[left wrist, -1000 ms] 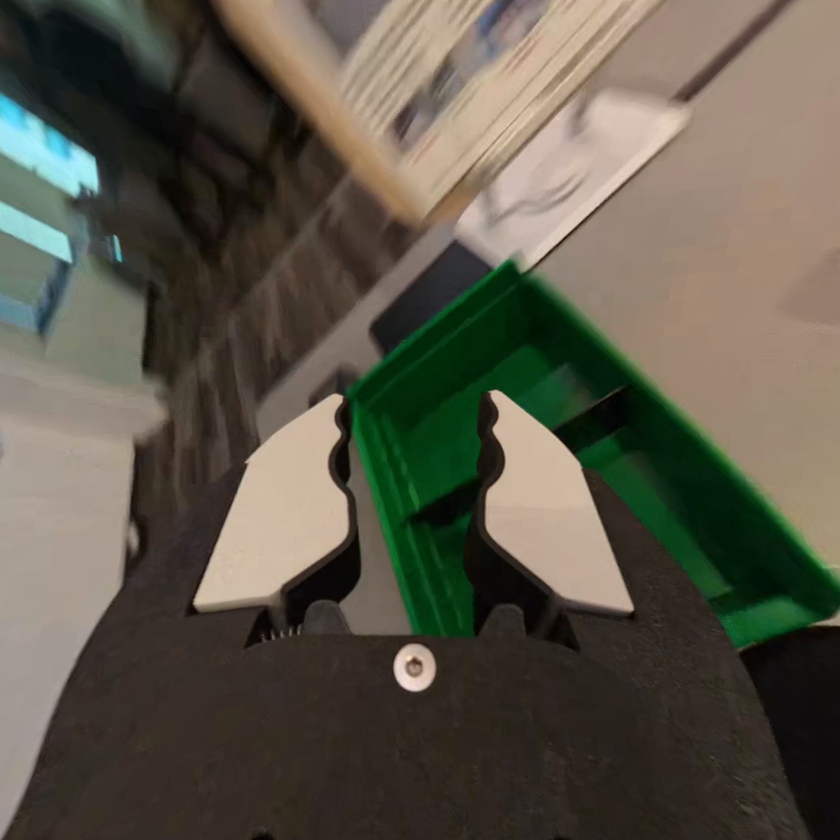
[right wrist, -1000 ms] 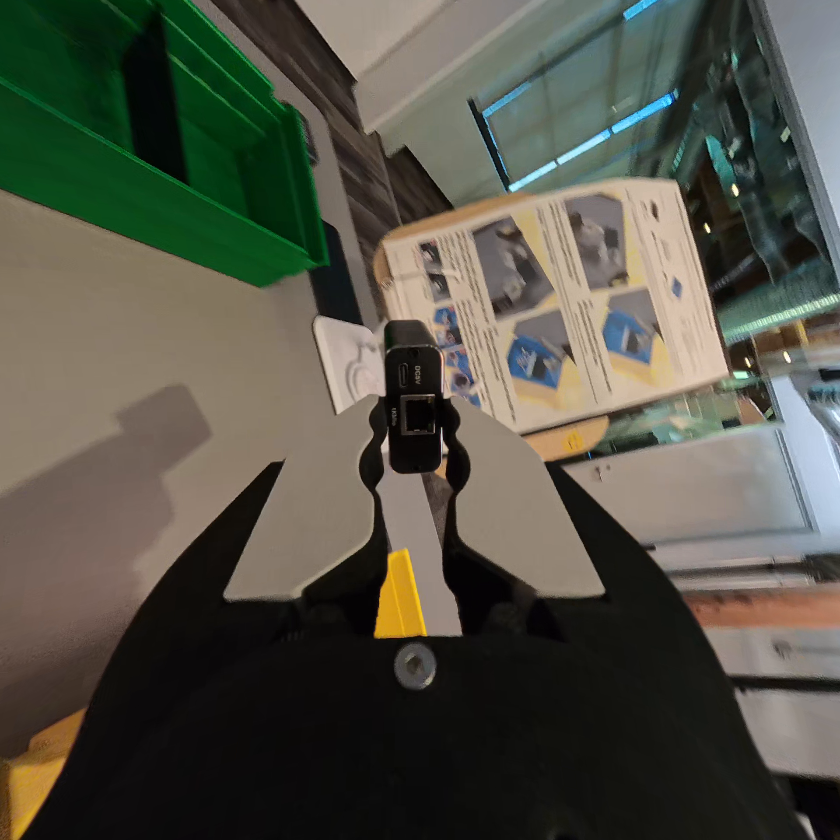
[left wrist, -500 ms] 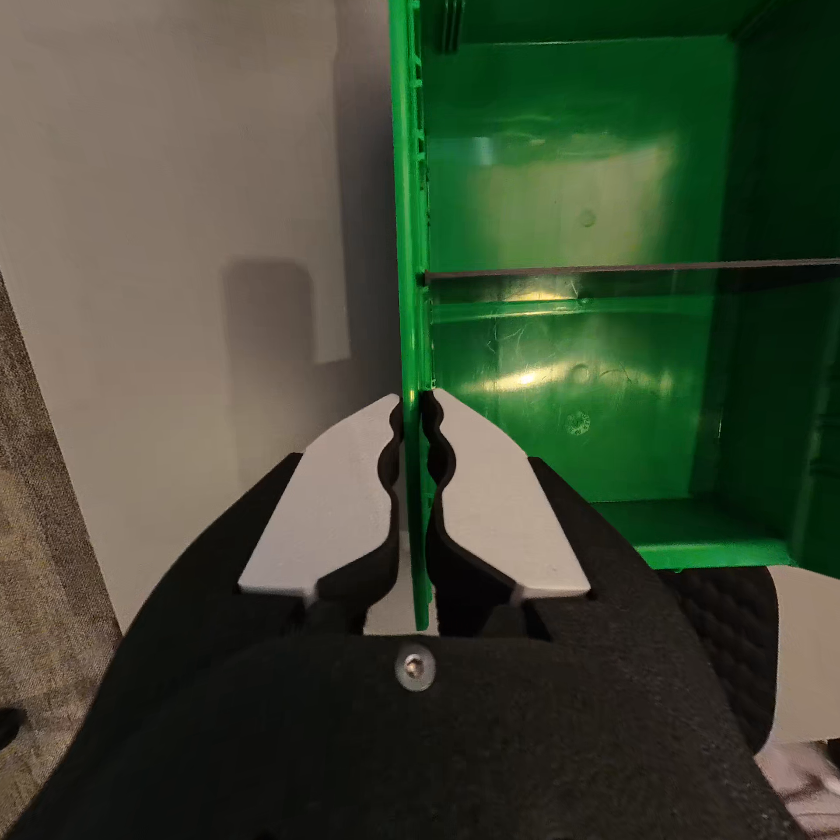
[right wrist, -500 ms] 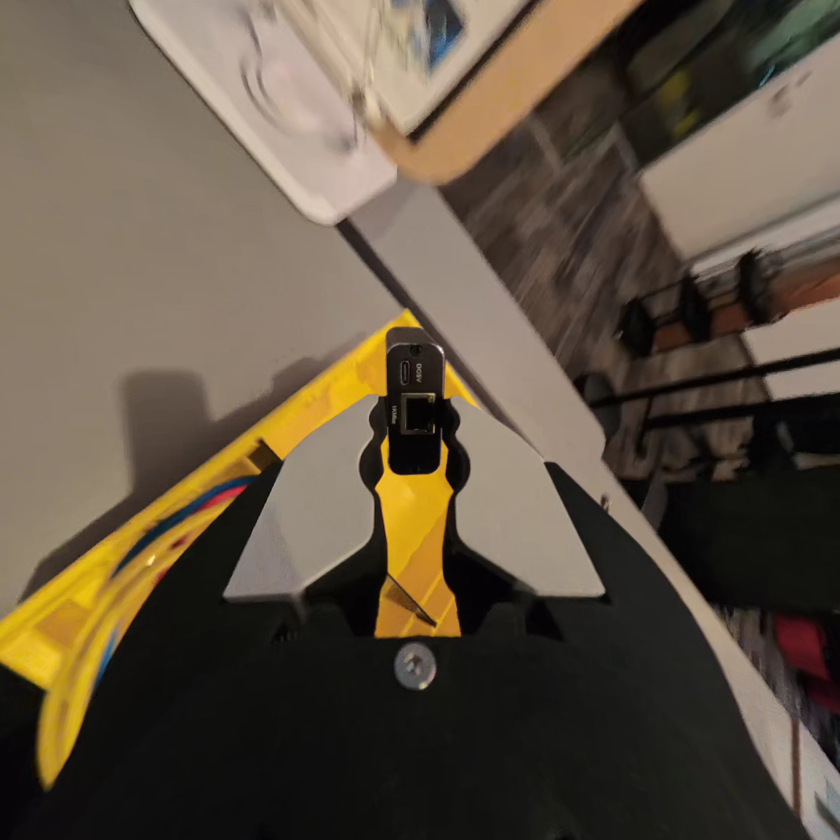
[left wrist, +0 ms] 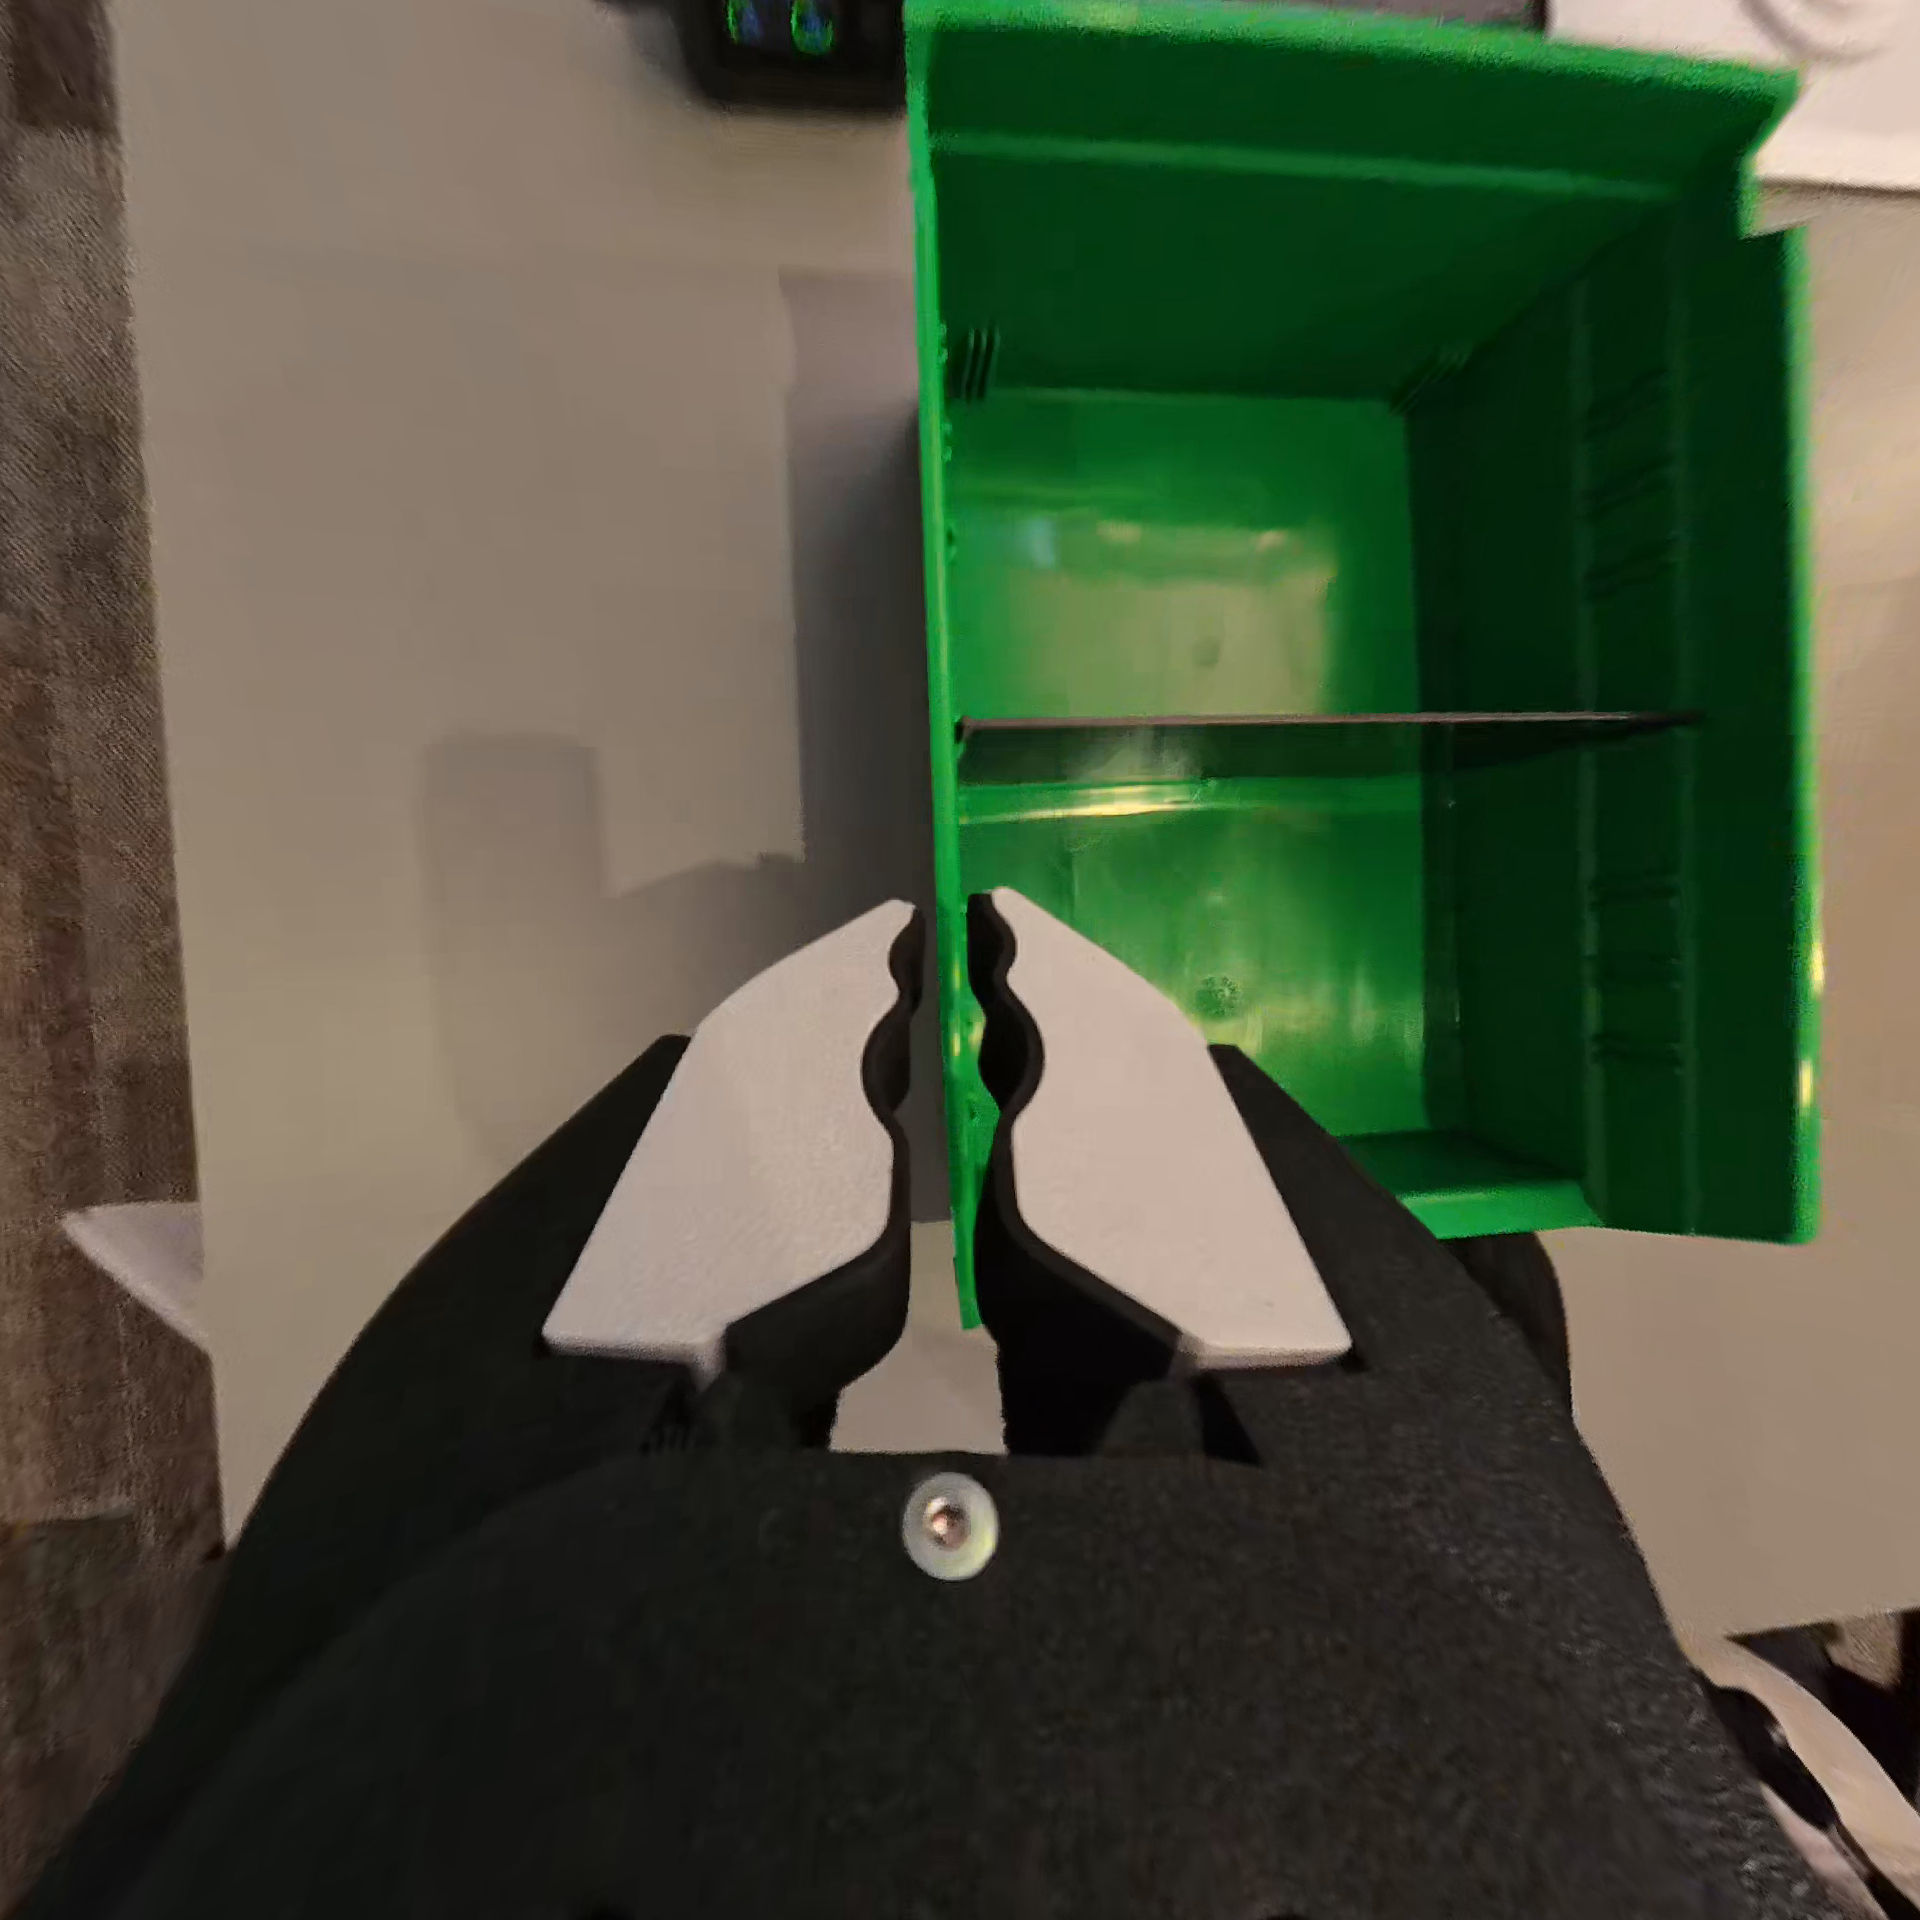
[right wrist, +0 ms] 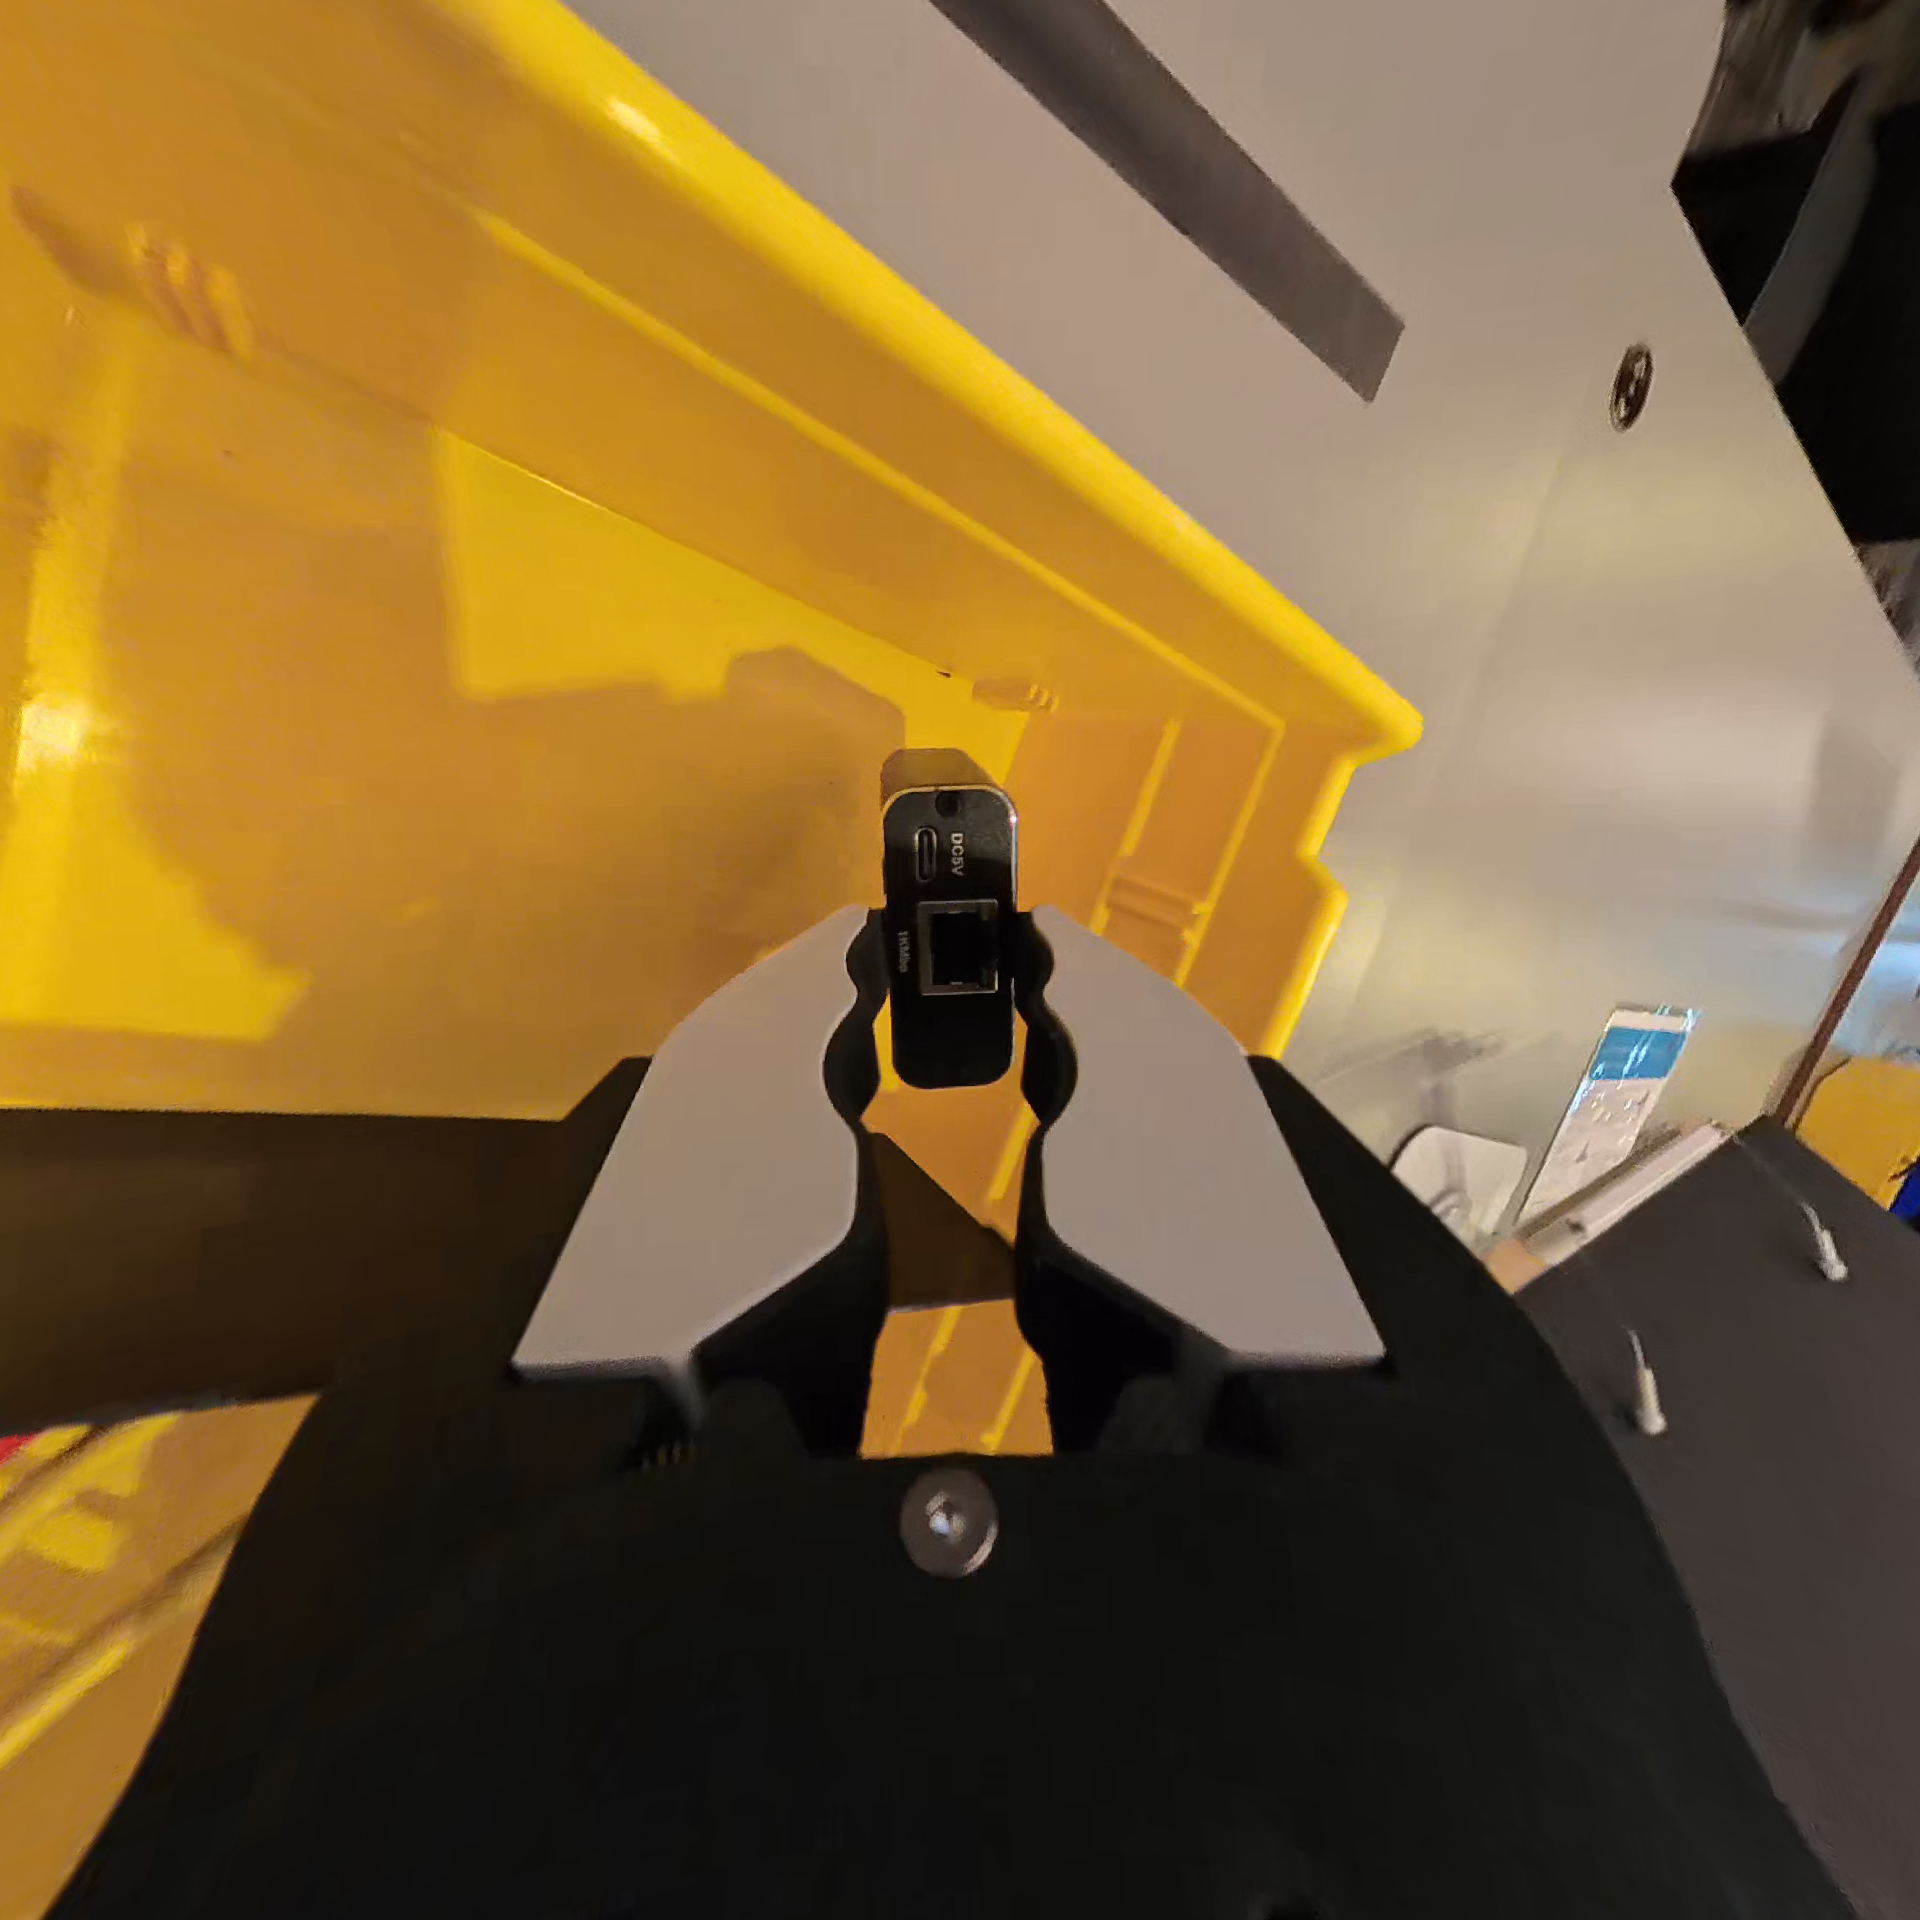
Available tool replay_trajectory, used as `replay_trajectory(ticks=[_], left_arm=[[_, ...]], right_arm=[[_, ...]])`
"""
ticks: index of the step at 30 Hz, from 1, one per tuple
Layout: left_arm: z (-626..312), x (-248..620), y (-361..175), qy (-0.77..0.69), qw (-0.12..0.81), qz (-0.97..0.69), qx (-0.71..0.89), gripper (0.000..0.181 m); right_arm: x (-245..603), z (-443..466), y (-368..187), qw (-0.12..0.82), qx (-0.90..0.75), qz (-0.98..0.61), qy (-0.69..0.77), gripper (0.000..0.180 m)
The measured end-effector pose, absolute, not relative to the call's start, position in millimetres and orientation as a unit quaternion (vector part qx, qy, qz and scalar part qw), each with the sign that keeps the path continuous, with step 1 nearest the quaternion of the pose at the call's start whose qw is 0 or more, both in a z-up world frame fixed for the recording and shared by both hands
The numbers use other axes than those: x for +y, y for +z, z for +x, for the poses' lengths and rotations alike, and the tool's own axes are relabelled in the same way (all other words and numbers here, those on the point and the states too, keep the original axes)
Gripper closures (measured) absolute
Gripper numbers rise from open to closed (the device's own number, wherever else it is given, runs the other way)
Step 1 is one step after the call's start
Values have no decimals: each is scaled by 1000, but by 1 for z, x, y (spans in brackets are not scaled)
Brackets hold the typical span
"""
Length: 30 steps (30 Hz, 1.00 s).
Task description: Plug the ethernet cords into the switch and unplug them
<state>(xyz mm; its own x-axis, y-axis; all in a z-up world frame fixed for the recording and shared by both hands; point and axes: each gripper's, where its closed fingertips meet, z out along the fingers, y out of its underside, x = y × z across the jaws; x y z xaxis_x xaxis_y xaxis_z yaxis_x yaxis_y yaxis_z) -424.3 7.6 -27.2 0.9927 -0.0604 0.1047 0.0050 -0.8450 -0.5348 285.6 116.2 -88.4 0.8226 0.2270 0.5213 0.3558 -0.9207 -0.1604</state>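
Left gripper is clamped on the left side wall of a green bin, one finger outside the wall, the other inside. Bin sits on a pale grey bench. A thin dark divider runs across the bin's interior, splitting it into a far and a near compartment; both look bare w/ only glare on the floor. At the far edge of the bench, just left of the bin's far corner, sits a dark device w/ small green lights, blurred, can't tell what it is. White sheet shows past the bin's far right corner. Carpet strip runs down the left side of the view.

Right gripper is closed on the switch, a small black box held upright between the fingertips, its end face toward the camera. That face shows a slot-shaped port up top and an ethernet jack below, no cord in either. Behind the switch is a yellow bin, seen at a tilt, interior mostly blurred. Past the bin's rim lies more of the grey bench w/ a dark strip across it. No ethernet cords clearly visible in either view.
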Motion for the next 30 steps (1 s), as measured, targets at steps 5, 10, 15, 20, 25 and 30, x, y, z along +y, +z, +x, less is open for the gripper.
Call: replay_trajectory(ticks=[5, 10, 15, 20, 25, 30], left_arm=[[-412, 7, -4, -35, 314, -948, 43, 174], [-392, 15, 0, -37, 319, -944, 82, 173], [-385, 18, 1, -45, 324, -940, 101, 171], [-393, 16, 5, -61, 340, -933, 95, 165], [-412, 20, -8, -80, 325, -941, 49, 154], [-409, 24, -33, -104, 272, -956, 26, 147]], right_arm=[[108, 273, -112, 69, -119, -957, -257, 155], [115, 253, -117, 78, -79, -970, -217, 152], [112, 227, -129, 69, -36, -990, -118, 151], [121, 205, -69, 203, -63, -977, 15, 150], [68, 275, 19, 404, -9, -915, -10, 129], [5, 331, -54, 277, 34, -960, 10, 120]])
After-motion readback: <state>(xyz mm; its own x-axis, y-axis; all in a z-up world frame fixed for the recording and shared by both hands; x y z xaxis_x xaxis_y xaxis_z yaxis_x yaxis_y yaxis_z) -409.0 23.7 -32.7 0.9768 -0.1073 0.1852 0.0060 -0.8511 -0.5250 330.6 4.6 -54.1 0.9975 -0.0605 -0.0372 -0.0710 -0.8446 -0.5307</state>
